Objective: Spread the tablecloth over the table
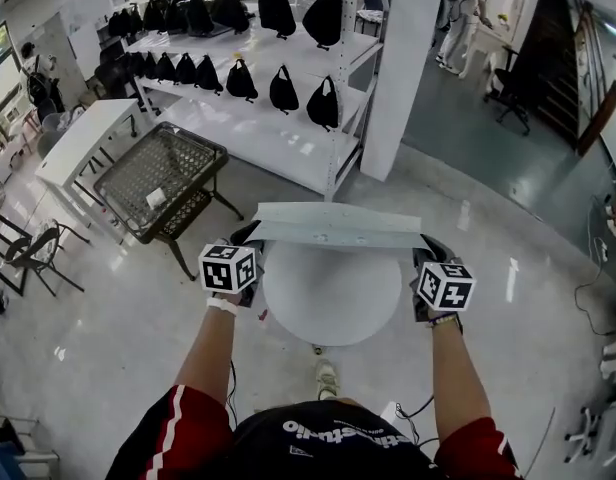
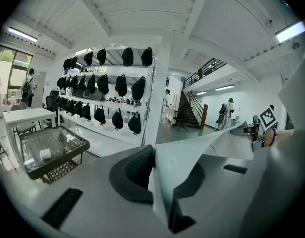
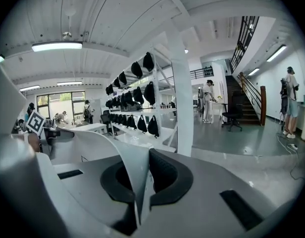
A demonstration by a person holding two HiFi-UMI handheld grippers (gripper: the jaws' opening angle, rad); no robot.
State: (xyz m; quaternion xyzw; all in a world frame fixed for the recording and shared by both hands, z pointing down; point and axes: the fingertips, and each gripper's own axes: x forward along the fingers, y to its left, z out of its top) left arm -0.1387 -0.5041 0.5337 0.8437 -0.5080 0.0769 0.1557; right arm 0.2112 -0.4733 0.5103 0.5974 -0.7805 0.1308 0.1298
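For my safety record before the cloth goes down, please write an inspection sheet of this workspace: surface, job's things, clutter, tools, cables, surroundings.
Surface: round white table, top bare where it shows.
Job's things: white tablecloth, stretched between both tools above the table's far edge, not yet laid.
Clutter: nothing seen on the table.
Tools: left tool and right tool, each shut on an edge of the tablecloth.
Cables: thin cable on the floor at the right, apart from the table.
Surroundings: wire-mesh table at the left; shelves of black bags; white pillar; a person far behind.
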